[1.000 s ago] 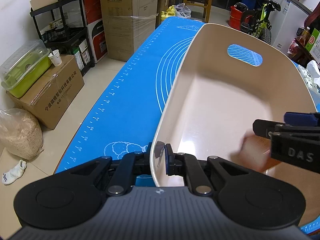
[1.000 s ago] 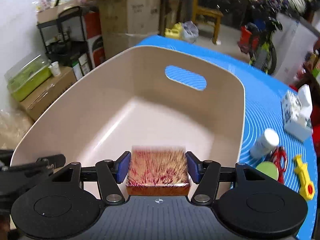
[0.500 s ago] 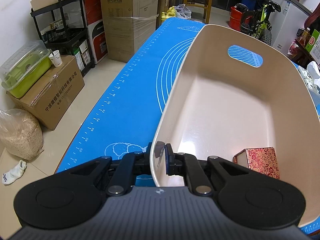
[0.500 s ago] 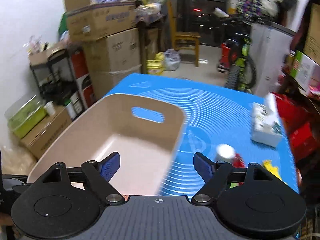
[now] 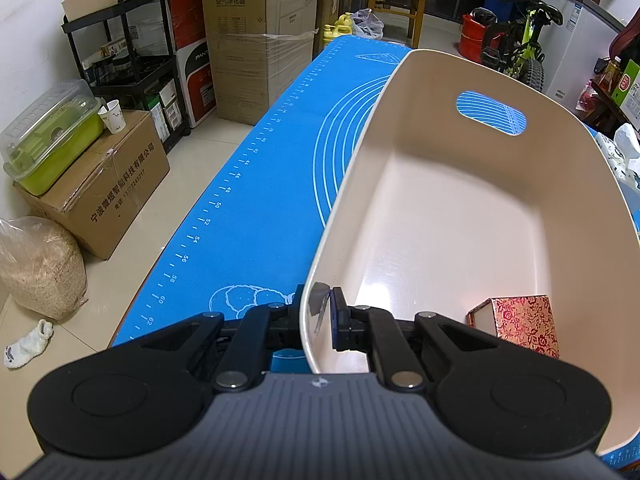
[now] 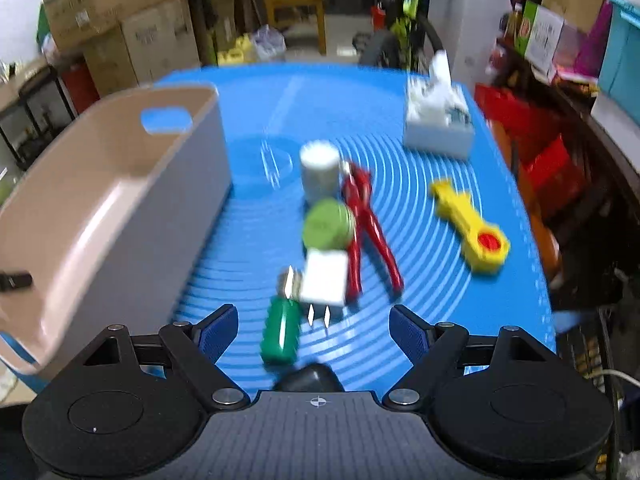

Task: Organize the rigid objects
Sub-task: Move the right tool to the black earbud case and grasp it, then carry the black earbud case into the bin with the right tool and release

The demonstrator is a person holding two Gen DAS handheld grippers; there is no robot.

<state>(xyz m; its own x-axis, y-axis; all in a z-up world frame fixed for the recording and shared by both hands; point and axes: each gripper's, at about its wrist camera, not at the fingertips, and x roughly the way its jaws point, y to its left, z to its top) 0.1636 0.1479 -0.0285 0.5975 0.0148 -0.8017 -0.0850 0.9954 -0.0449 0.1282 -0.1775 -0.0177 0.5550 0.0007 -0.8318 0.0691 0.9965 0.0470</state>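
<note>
My left gripper (image 5: 320, 316) is shut on the near rim of a beige plastic bin (image 5: 460, 216) on the blue mat. A red patterned box (image 5: 524, 324) lies in the bin's near right corner. My right gripper (image 6: 314, 330) is open and empty above loose items right of the bin (image 6: 104, 200): a green-handled screwdriver (image 6: 280, 332), a white plug adapter (image 6: 324, 282), a green round tin (image 6: 328, 226), a white bottle (image 6: 320, 170), red pliers (image 6: 366, 228) and a yellow tool (image 6: 472, 226). This view is blurred.
A white tissue pack (image 6: 438, 120) sits at the mat's far right. A dark object (image 6: 310, 376) lies just under my right gripper. Cardboard boxes (image 5: 256, 32), a black shelf (image 5: 132, 64) and a grain bag (image 5: 38, 268) stand on the floor left of the table.
My right gripper let go of the red patterned box inside the bin, opened, and swung right over the loose items. My left gripper kept its hold on the bin rim.
</note>
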